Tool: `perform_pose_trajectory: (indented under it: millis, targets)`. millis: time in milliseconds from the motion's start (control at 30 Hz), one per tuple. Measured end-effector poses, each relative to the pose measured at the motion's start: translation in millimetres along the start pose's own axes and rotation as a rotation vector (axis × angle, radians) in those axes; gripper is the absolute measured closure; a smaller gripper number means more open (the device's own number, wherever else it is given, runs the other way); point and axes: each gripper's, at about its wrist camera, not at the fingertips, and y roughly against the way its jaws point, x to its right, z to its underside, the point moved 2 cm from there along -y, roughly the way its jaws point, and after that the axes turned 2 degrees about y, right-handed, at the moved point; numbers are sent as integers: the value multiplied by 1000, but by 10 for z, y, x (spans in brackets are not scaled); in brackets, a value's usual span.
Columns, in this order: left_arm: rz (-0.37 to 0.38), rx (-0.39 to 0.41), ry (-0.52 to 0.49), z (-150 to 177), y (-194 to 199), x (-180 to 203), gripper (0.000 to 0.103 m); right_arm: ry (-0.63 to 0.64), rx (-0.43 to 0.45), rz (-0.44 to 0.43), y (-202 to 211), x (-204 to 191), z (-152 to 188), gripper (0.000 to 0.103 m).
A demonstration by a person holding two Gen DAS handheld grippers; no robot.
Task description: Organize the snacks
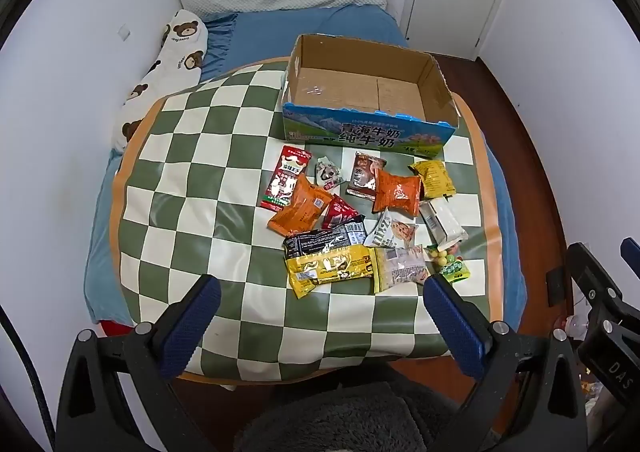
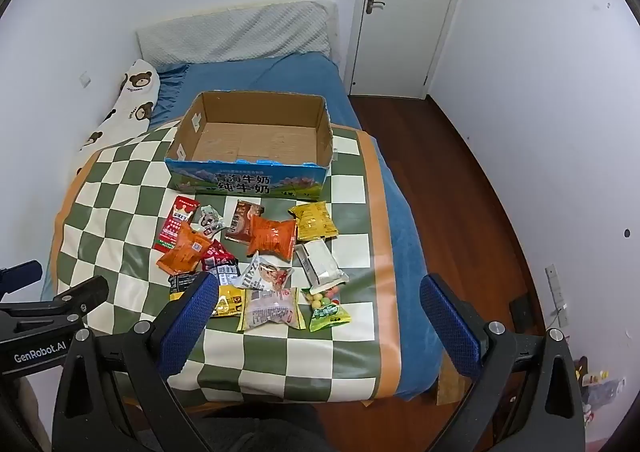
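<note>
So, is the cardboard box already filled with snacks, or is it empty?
Empty. The cardboard box stands open-topped, and only its bare brown bottom shows in both views. All snack packets lie outside, on the checkered cloth.

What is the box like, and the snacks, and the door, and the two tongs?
Box: open on top, nothing inside.
Snacks: all sealed, lying in a loose pile on the checkered mat, in front of the box.
Door: closed.
Left tongs: open, holding nothing.
Right tongs: open, holding nothing.

Both wrist views high, facing the same snack-strewn mat [image 1: 192, 188].
</note>
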Motion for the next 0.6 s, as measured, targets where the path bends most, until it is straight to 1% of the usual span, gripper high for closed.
perform_pose_trajectory:
  millis: [100, 600]
  targets:
    - [-6, 0, -11, 3, 10, 21, 0, 1, 4, 4, -1, -1, 1, 1]
    - [-2, 5, 3, -4, 33, -12, 0, -5, 5, -6, 19, 16, -2, 1]
